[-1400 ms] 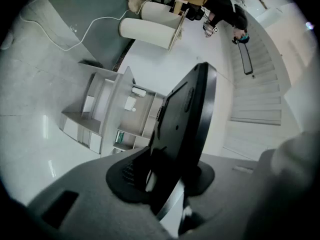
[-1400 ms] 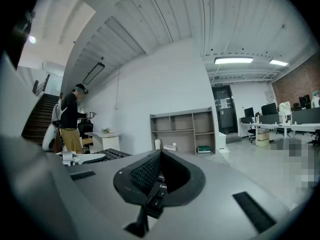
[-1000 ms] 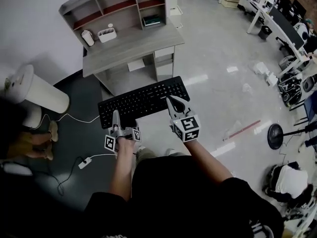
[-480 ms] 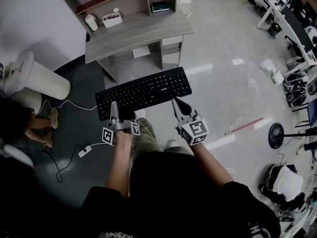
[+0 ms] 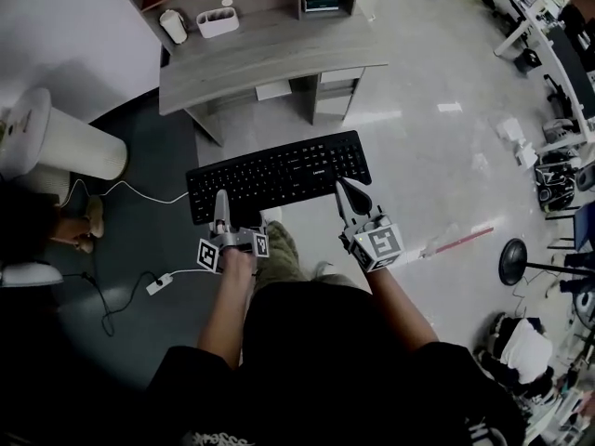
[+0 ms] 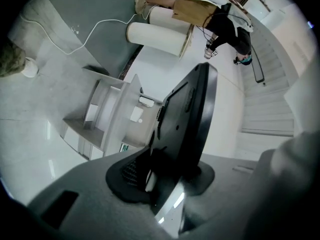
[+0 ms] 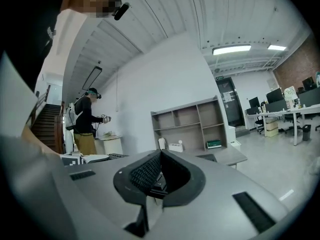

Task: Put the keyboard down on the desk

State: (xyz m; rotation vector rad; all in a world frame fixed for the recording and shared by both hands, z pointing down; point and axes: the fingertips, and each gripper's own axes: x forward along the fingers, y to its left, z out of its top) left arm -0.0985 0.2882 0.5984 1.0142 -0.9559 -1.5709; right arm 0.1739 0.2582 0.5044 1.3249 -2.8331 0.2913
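Note:
A black keyboard [image 5: 279, 175] hangs level in the air over the floor, short of the grey desk [image 5: 270, 49]. My left gripper [image 5: 221, 214] is shut on the keyboard's near edge at its left end. My right gripper [image 5: 351, 198] is shut on the near edge at its right end. In the left gripper view the keyboard [image 6: 190, 119] stands edge-on, clamped between the jaws of my left gripper [image 6: 165, 176]. In the right gripper view the jaws of my right gripper [image 7: 159, 176] close round a dark edge, and the desk [image 7: 225, 156] with its shelf unit lies ahead.
A white cup holder [image 5: 218, 21] and a white jug [image 5: 173, 26] stand at the back of the desk. A white cylindrical bin [image 5: 56, 147] lies left of the desk, with a cable and power strip [image 5: 158, 284] on the floor. Another person [image 7: 86, 119] stands at the left.
The desk has grown larger and nearer in the head view as the person walks towards it. Both grippers keep their hold on the keyboard.

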